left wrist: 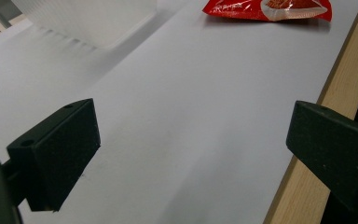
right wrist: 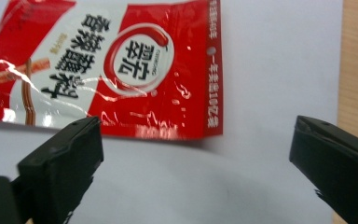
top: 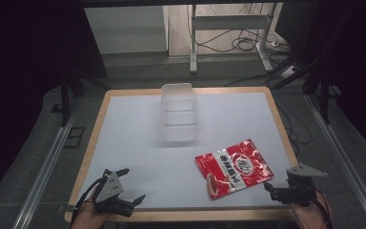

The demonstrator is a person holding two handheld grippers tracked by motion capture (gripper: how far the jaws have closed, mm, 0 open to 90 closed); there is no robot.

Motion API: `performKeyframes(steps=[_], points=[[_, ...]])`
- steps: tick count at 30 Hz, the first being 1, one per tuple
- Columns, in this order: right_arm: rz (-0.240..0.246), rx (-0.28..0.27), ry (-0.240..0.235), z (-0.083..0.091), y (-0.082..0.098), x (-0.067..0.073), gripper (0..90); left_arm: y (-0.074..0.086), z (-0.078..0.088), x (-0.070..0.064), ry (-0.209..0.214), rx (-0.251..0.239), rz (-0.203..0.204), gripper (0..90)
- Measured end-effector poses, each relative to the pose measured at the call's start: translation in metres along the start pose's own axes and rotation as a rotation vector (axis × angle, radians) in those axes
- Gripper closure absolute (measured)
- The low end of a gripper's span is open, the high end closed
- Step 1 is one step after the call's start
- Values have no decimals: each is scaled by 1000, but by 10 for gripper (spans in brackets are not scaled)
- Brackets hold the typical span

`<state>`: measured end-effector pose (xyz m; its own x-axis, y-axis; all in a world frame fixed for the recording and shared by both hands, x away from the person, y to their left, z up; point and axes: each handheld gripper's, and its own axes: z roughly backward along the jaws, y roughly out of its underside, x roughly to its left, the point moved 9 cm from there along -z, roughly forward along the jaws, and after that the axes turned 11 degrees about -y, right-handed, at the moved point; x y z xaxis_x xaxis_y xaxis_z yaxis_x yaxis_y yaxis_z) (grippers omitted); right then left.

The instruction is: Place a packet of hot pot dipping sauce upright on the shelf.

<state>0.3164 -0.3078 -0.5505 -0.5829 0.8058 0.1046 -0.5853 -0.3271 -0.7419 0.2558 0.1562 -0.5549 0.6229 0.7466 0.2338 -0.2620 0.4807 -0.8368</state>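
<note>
- Fingers (right wrist: 58,163) of the right gripper (right wrist: 196,172) spread wide, nothing between the pads; red snack packet (right wrist: 121,70) lying flat just ahead of them, its near edge a little beyond the tips, apart from both.
- Fingers (left wrist: 56,149) of the left gripper (left wrist: 196,158) likewise wide apart and empty, over bare table surface (left wrist: 177,116); packet (left wrist: 265,9) well ahead and off toward the right-hand finger, clear plastic bin (left wrist: 84,18) ahead on the left-hand side.
- In the high view: right gripper (top: 286,191) just beside the packet's near right corner (top: 233,169), left gripper (top: 121,191) well apart from it, bin (top: 178,114) farther up the table beyond the packet.
- Risk of sliding: glossy film flat on a smooth sheet, so a level push from the tips likely to shove the packet away rather than get under it.
- Risk of a thin pinch: only the sealed edge within reach of the pads; a bite on that strip alone may slip once the contents sag.
- Risk of a scrape: a lower finger driven too steeply may dig into the table sheet and stall.
- Risk at the wooden rim (right wrist: 354,70): close beside the right-hand finger, so a sideways swing may knock it.
- Risk of crushing: a full squeeze over the packet's middle may break what is inside.
</note>
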Motion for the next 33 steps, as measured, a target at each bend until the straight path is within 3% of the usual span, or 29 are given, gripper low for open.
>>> performKeyframes(steps=[3, 22, 33], points=[[4, -23, -6, -2, -2, -1, 11, 0, 0, 0, 1, -2, 4, 26], [12, -23, -18, -4, -2, -1, 10, 0, 0, 1, 2, -3, 5, 26], [48, -30, -10, -7, -11, -2, 18, 0, 0, 0, 2, -2, 2, 26]])
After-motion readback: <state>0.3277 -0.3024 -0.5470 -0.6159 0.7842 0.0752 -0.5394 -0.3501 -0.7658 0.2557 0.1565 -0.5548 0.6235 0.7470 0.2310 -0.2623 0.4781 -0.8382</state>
